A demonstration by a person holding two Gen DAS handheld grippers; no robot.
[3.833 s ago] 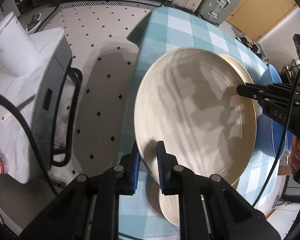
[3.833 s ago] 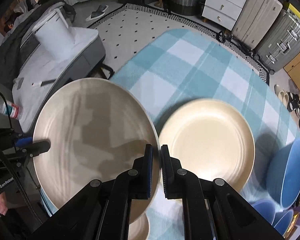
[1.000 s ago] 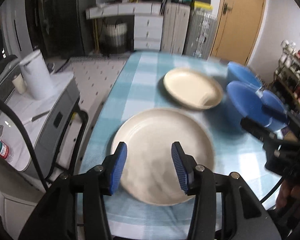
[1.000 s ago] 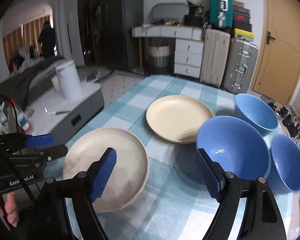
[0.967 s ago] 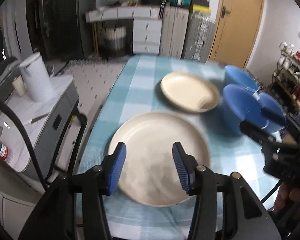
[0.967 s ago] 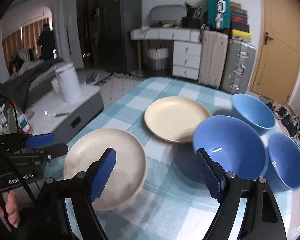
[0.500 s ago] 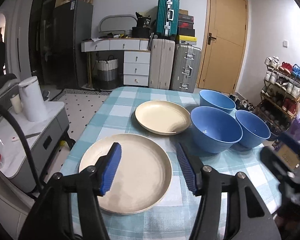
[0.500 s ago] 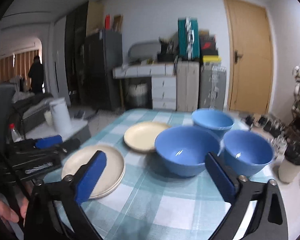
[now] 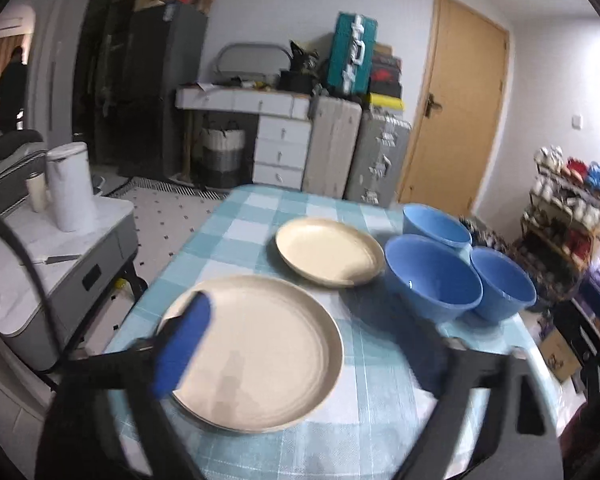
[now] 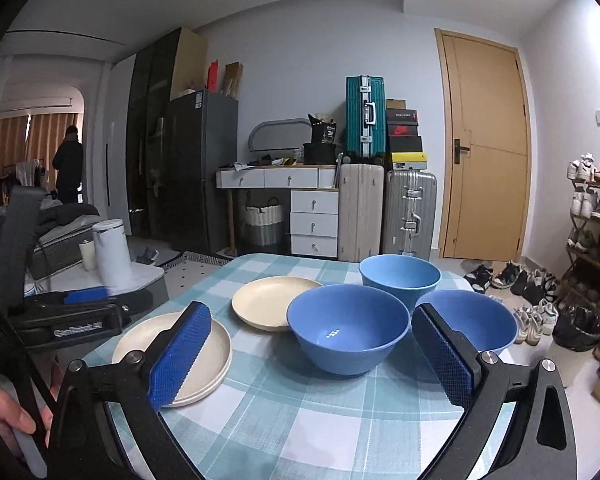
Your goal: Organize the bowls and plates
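A stack of cream plates (image 9: 260,344) (image 10: 216,344) lies at the near left of the checked table (image 9: 380,400) (image 10: 300,420). A single cream plate (image 9: 328,250) (image 10: 264,302) lies behind it. Three blue bowls stand to the right: a middle one (image 9: 432,276) (image 10: 348,330), a far one (image 9: 436,222) (image 10: 400,274) and a right one (image 9: 502,282) (image 10: 466,320). My left gripper (image 9: 308,352) is open and empty above the stack. My right gripper (image 10: 312,356) is open and empty in front of the middle bowl. The left gripper's body (image 10: 68,316) shows left of the stack.
A grey side cabinet (image 9: 60,260) with a white kettle (image 9: 70,186) (image 10: 112,252) stands left of the table. Suitcases (image 10: 384,216), drawers (image 10: 314,222) and a door (image 10: 484,152) are behind. A shoe rack (image 10: 592,208) and shoes are on the right.
Both grippers let go of the large plate, which now rests on the stack. Both have opened wide and drawn back and up from the table.
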